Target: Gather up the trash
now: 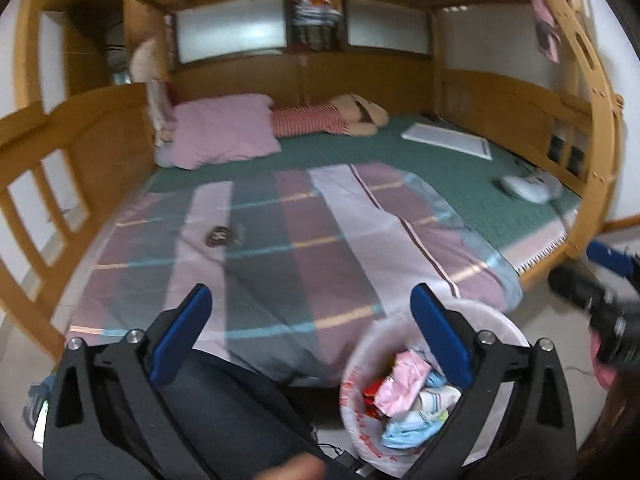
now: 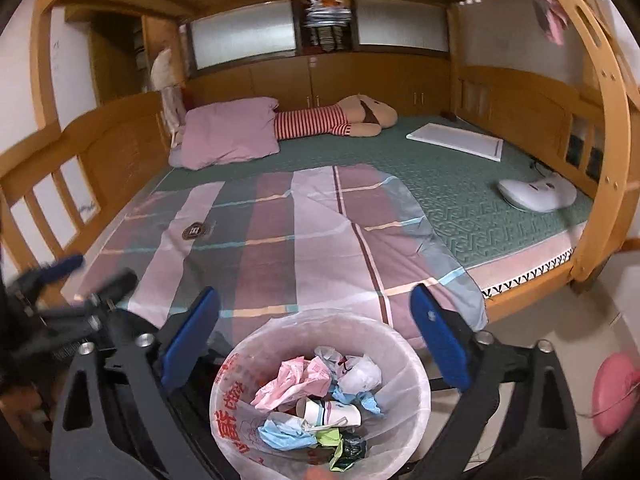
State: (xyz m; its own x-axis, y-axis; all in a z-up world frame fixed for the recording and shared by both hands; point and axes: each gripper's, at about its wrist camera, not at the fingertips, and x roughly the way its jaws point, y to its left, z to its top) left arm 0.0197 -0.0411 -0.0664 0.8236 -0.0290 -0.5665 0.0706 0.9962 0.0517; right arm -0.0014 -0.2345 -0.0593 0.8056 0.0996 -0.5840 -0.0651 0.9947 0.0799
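Lined trash bin [image 2: 320,392] sitting at 6 o'clock, brimming with crumpled wrappers [image 2: 296,384], left tool [image 1: 312,344] and right tool [image 2: 316,340] both gaping wide, holding nothing

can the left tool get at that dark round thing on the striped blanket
Probably yes: the left tool is open and empty, and the dark round thing lies alone on the blanket ahead, nothing between them.

Bin liner [image 2: 236,408]: red printed Chinese characters on the white plastic, one large character resembling "富"; the rest is distorted and unreadable. No other legible text.
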